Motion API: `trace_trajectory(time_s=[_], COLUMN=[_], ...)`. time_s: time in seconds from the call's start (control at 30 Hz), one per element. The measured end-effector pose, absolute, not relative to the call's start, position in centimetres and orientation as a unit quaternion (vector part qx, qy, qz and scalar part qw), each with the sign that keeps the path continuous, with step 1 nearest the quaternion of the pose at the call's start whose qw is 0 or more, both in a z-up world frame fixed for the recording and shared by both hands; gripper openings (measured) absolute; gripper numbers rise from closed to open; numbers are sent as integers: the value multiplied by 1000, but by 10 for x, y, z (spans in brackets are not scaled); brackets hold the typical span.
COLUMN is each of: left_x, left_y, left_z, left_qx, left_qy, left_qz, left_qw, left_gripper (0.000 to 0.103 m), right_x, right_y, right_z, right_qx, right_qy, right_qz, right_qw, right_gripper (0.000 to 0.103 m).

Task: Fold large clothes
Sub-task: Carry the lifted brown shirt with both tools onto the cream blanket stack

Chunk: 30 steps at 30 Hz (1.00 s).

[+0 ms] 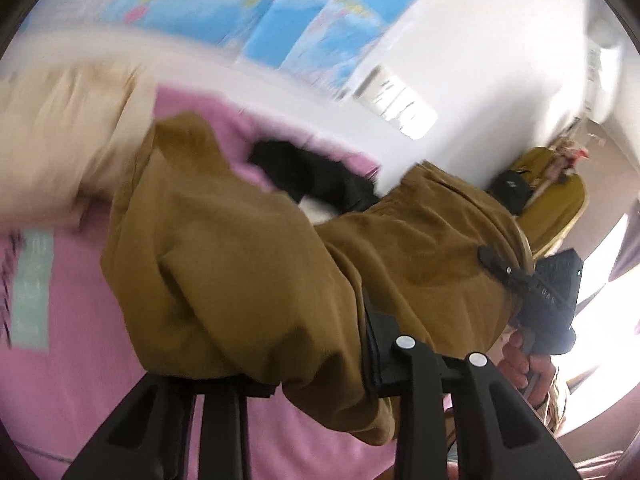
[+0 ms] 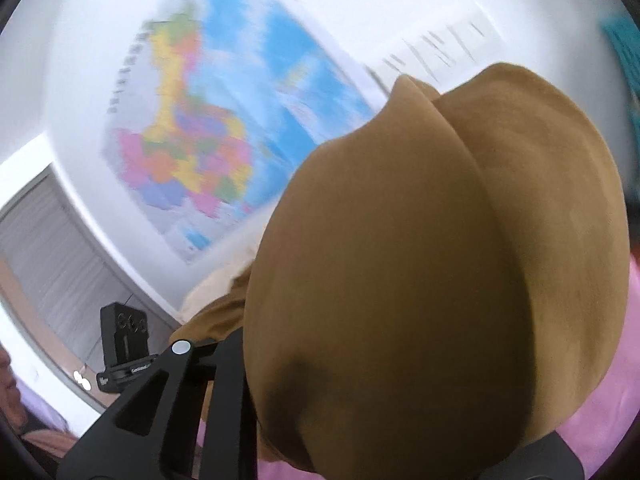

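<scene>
Left wrist view, from left to right: a cream cloth (image 1: pixel 56 128) lies bunched at the far left on a pink bed sheet (image 1: pixel 72 340), which carries a pale green printed patch near its left edge. A mustard-brown garment (image 1: pixel 224 256) fills the middle, raised off the sheet and draped over the left gripper (image 1: pixel 320 368), whose black fingers (image 1: pixel 412 400) rise from the bottom edge. The cloth is bunched between the jaws and they are clamped on it. Behind the garment a black item (image 1: pixel 316 176) rests on the sheet. Farther right, the right gripper (image 1: pixel 516 280) pinches the same garment's edge, with a hand (image 1: pixel 524 364) below it. A colourful wall map (image 1: pixel 280 12) hangs on the white wall above.

Right wrist view, from left to right: a grey shutter-like panel sits low at the left, then the blurred map (image 2: pixel 208 120), then the brown garment (image 2: pixel 432 272) billowing over most of the right half. It covers the right gripper's fingertips, so how its jaws stand cannot be told here. Pink sheet (image 2: pixel 600 400) shows at the lower right.
</scene>
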<state>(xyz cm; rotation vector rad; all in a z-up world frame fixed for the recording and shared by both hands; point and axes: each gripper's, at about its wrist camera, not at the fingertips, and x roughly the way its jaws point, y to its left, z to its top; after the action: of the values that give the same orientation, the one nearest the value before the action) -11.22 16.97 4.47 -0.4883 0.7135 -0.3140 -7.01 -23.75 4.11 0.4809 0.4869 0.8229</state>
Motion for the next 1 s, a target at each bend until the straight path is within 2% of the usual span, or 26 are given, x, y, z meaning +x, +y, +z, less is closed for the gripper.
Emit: trace_trajectory(time_s=[0.27,0.47,0.63,0.83,0.93,1.0], left_x=[-112,-105,-98,-96,-104,-110], left_y=[227,321,408,500,537,560], left_z=[142,190,196,194,181,154], left_qx=[-206,-155,-155,-157,-158,-170], left_qy=[238,186,183,166,141,145], left_qz=[-153,-30,73,167,188,200], left_qw=[937,970,968,959,959,954], left_gripper=[30,30,30,30,30,30], right_x=[-53,5,46,57,54,54], right_y=[-168,-48,61,164,199,226], right_z=[142,169,162,139,105,66], right_qx=[197,189,193,177,166,144], right_qy=[126,128,162,181,201,253], right_qz=[479,533,570,604,611,603], right_qw=[846,815,782,755,747,743], right_gripper=[21,21,21,21,21,22])
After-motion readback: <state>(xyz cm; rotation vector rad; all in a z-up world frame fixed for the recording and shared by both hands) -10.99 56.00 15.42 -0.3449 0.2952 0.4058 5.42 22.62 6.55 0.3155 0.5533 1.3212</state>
